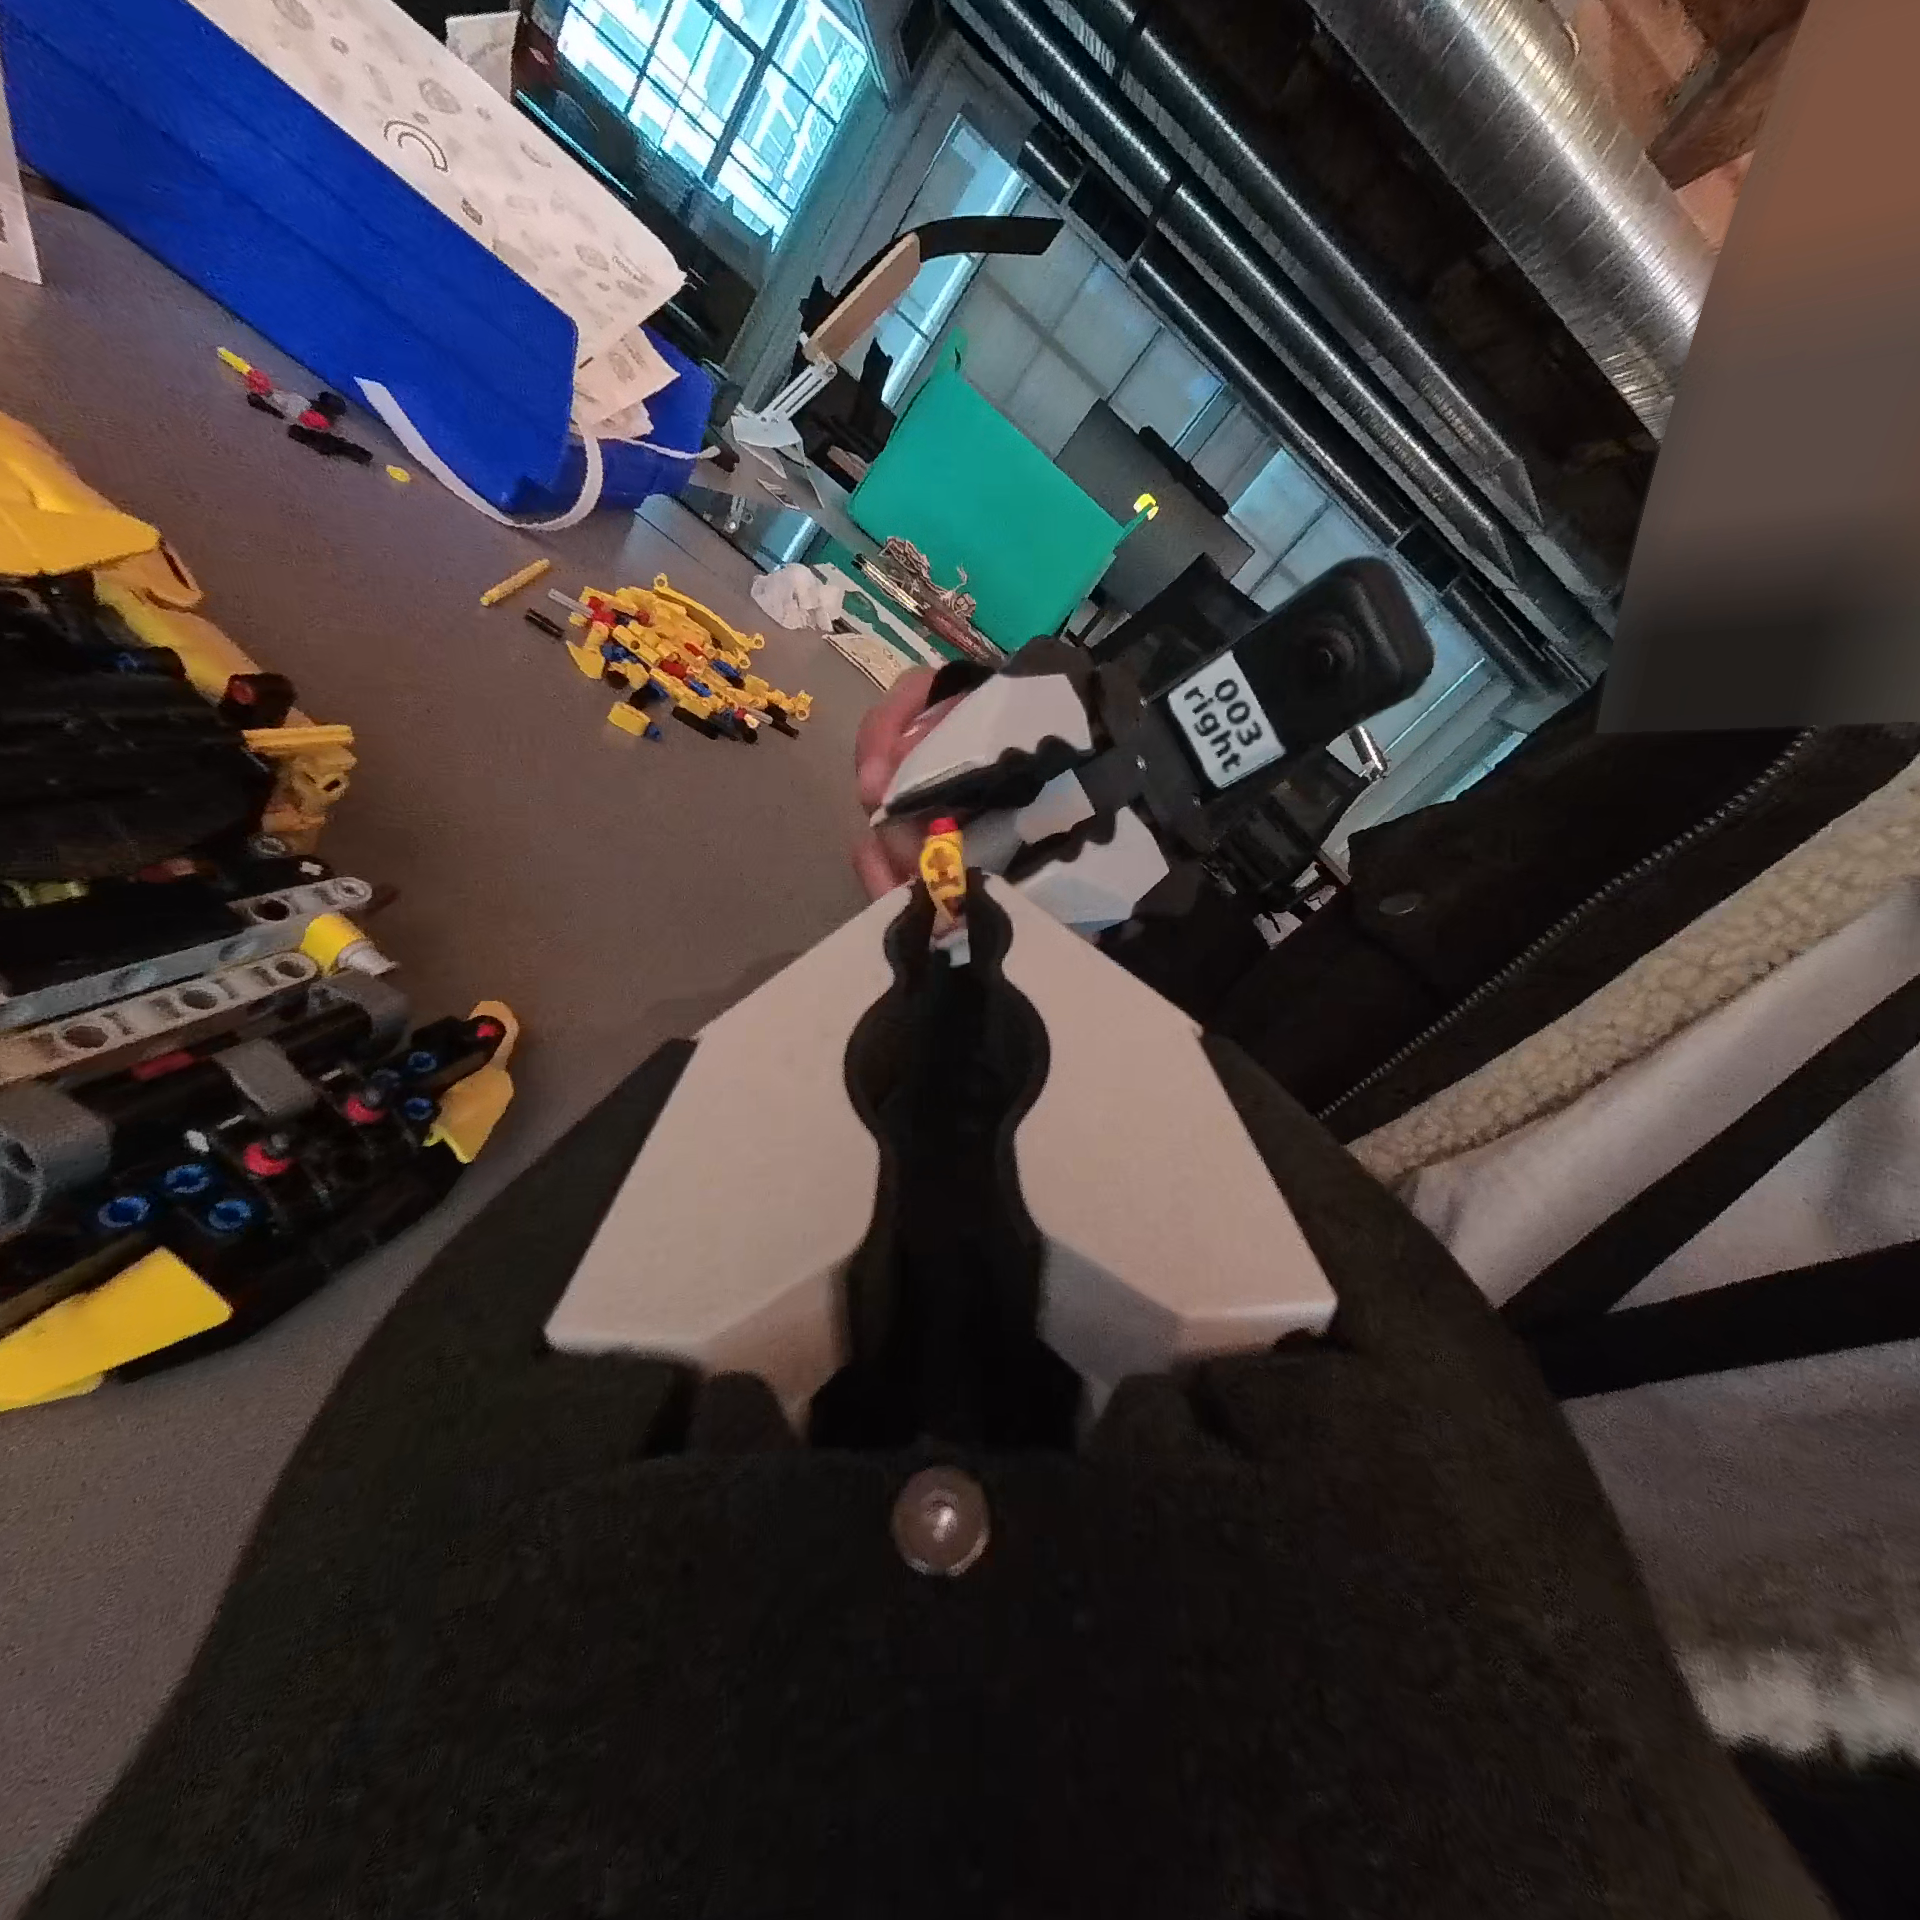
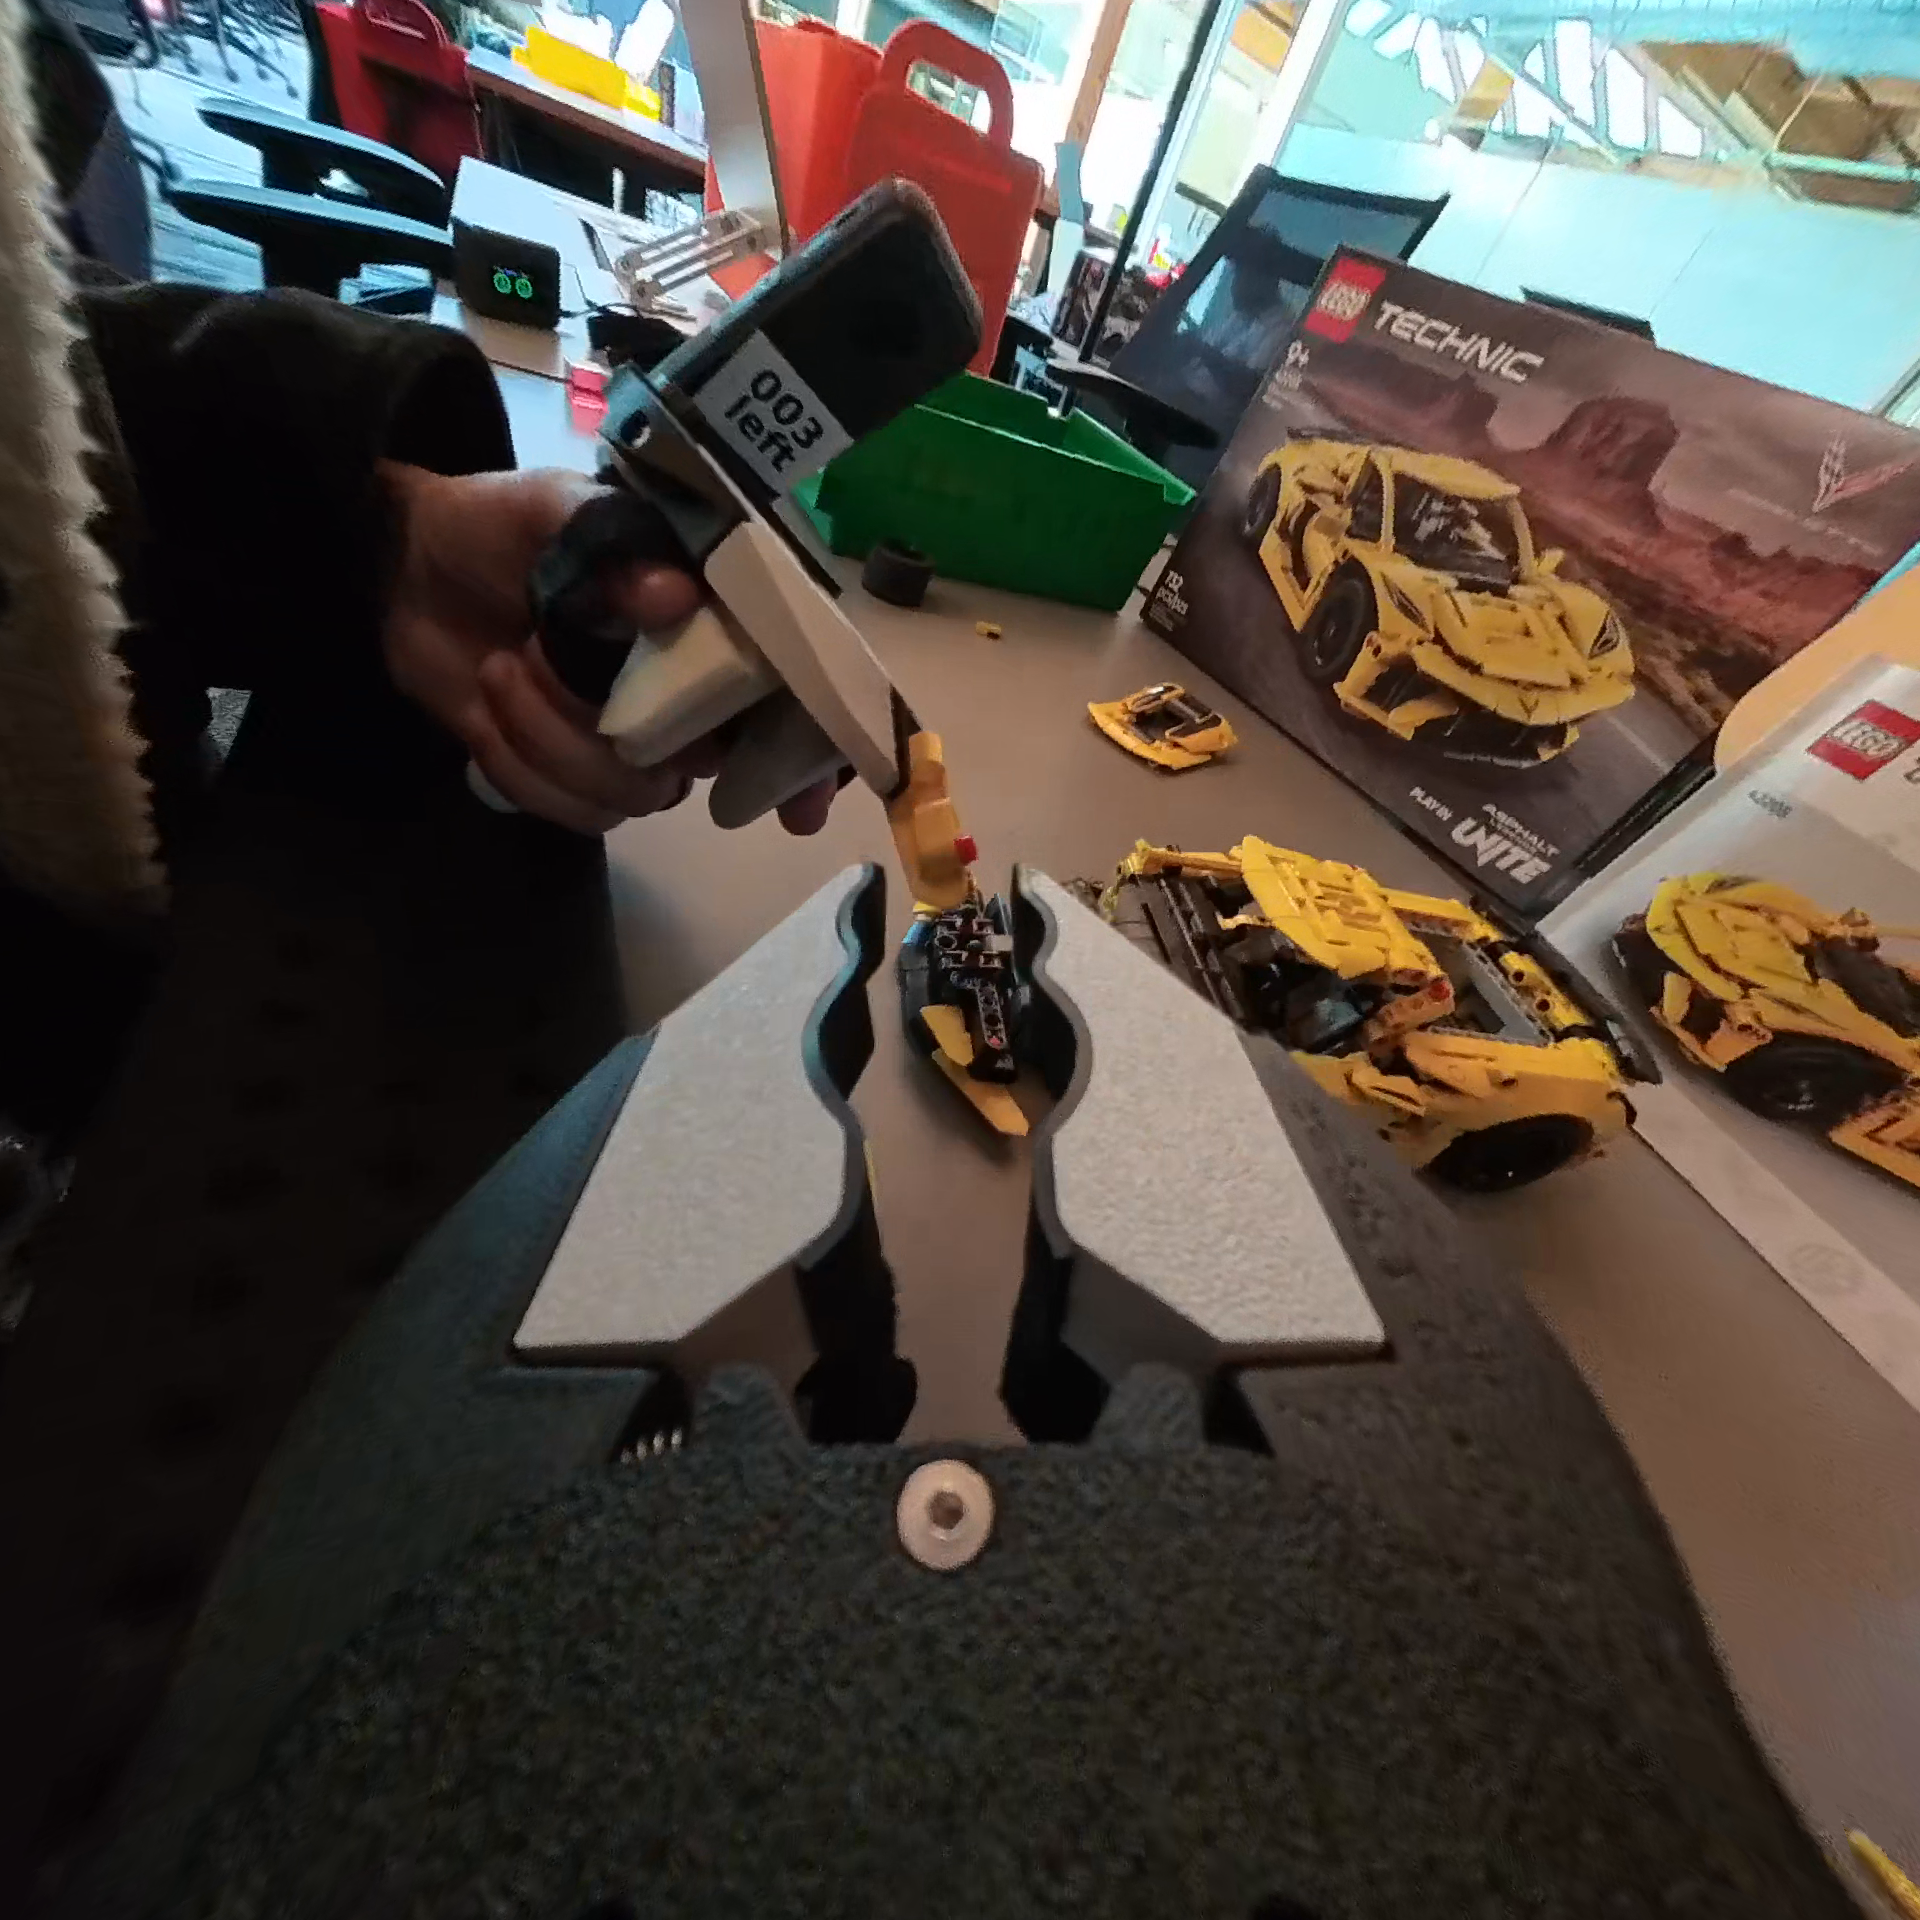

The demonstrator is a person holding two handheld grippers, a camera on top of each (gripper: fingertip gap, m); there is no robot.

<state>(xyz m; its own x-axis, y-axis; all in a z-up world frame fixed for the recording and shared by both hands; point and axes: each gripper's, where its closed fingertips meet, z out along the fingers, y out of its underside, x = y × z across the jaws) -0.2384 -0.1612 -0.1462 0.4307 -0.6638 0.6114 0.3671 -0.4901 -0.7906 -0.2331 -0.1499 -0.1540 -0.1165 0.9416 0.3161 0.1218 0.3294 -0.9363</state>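
My left gripper (image 1: pixel 940 909) is shut on a small yellow piece with a red pin (image 1: pixel 943 864). In the right wrist view a hand holds this gripper (image 2: pixel 896 774) above the grey table (image 2: pixel 727 904), and the yellow piece (image 2: pixel 928 821) joins a black and yellow sub-assembly (image 2: pixel 971 1003). That sub-assembly sits between the fingers of my right gripper (image 2: pixel 951 883). The jaws stand apart: the right pad is close against it, and a gap shows on the left. The right gripper also shows in the left wrist view (image 1: pixel 940 831), tips at the yellow piece.
A partly built yellow car model (image 2: pixel 1371 997) stands to the right, before its picture box (image 2: pixel 1538 582) and an open booklet (image 2: pixel 1766 987). A small yellow panel (image 2: pixel 1164 724), a black tyre (image 2: pixel 896 569) and a green bin (image 2: pixel 997 499) lie behind. A pile of loose pieces (image 1: pixel 675 665) and a blue bag (image 1: pixel 291 239) are farther off.
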